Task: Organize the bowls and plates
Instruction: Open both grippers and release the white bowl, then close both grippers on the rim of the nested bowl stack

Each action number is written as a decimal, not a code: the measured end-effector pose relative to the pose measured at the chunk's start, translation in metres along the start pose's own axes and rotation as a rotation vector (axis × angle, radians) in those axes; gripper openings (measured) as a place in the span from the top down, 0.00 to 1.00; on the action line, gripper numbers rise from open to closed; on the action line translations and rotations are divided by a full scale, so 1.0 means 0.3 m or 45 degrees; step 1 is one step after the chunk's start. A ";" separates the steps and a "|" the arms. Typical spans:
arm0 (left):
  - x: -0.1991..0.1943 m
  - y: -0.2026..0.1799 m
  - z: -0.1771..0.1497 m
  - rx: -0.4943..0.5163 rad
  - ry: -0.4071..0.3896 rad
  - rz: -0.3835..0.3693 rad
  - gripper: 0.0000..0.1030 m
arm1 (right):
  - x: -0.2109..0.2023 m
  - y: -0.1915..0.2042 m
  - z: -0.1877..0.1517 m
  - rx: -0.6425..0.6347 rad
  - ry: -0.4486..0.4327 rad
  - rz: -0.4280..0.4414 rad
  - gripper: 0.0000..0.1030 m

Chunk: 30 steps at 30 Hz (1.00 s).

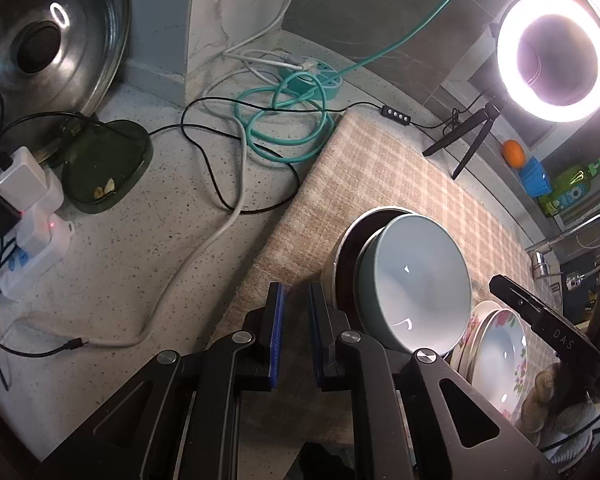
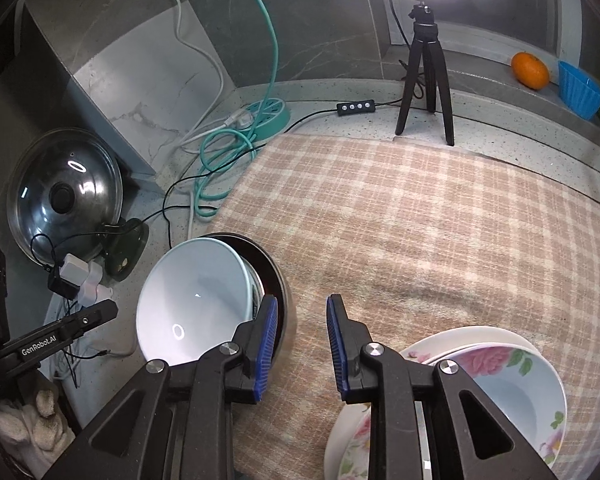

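Here, both grippers hang above a checked cloth [image 2: 420,220] spread on the speckled counter [image 1: 140,280], and neither holds anything. The left gripper [image 1: 296,320] has its jaws nearly shut, only a thin gap between the blue pads, with bare cloth under them. The right gripper [image 2: 302,344] has its jaws a little apart, again over bare cloth.

The pale blue bowl [image 2: 188,304] sits tilted inside a dark metal pan [image 2: 278,276] on the cloth's left side, its rim leaning on the pan's edge. Near the cloth's front edge, just right of the right gripper, lie the floral plates [image 2: 512,364]: a deep one with a blue well nested on a wider, flatter one.

All of this looks like glazed ceramic, so I judge it stiff, fairly heavy for its size, slick under the pads and quick to chip if knocked. The bowl is best taken at its raised rim, one jaw inside and one outside, on the side standing clear of the pan. The plates lie low, so a rim pinch at the overhanging edge seems the only purchase; lifting them together risks the upper one sliding.
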<state>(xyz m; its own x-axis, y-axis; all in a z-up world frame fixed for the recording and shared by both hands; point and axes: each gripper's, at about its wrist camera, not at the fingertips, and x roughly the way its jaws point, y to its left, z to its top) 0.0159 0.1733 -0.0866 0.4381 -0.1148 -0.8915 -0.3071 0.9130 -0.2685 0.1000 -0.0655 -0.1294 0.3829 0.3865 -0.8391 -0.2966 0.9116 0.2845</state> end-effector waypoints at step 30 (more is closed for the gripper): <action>0.105 -0.057 0.009 0.047 0.061 -0.067 0.90 | 0.099 -0.001 0.010 0.032 0.127 0.042 0.82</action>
<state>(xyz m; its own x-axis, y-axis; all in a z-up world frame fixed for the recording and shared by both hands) 0.0370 0.1552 -0.1091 0.4116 -0.1805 -0.8933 -0.2532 0.9189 -0.3023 0.1140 -0.0539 -0.1530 0.2840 0.4019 -0.8705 -0.2853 0.9022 0.3235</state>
